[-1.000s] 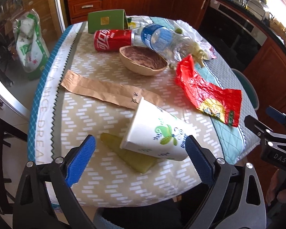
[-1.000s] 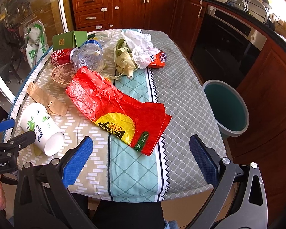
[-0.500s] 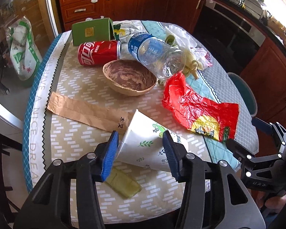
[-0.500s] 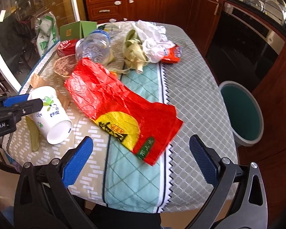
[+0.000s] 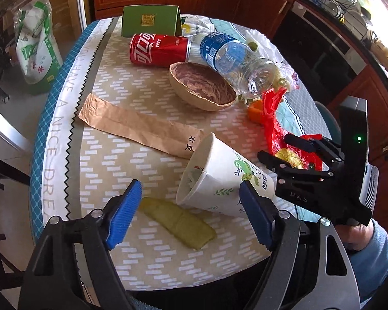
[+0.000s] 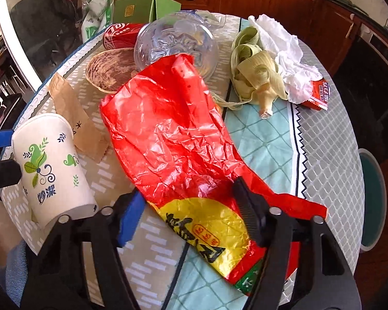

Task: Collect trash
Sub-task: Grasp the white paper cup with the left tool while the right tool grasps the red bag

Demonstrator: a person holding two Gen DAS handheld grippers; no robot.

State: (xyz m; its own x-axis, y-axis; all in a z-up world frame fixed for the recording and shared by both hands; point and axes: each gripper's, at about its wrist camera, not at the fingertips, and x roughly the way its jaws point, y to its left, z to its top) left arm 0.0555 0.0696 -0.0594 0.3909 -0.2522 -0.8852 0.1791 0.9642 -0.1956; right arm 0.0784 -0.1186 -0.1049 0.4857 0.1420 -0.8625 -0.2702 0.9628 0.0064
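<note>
A white paper cup with green leaf print lies on its side on the table; it also shows in the right wrist view. My left gripper is open, its right pad beside the cup's base. A crumpled red plastic bag with a yellow print lies mid-table. My right gripper is partly closed around the bag's near end, its jaws on either side of it; it also appears in the left wrist view. A green husk strip lies between the left fingers.
A brown paper sleeve, a coconut-shell bowl, a red cola can, a clear water bottle, a green box, corn husks, white tissue and a red sachet lie on the table. A teal bin stands right of the table.
My left gripper has opened off the cup, which tipped so its mouth faces the camera. My right gripper has dropped onto the red bag and narrowed around its near end.
</note>
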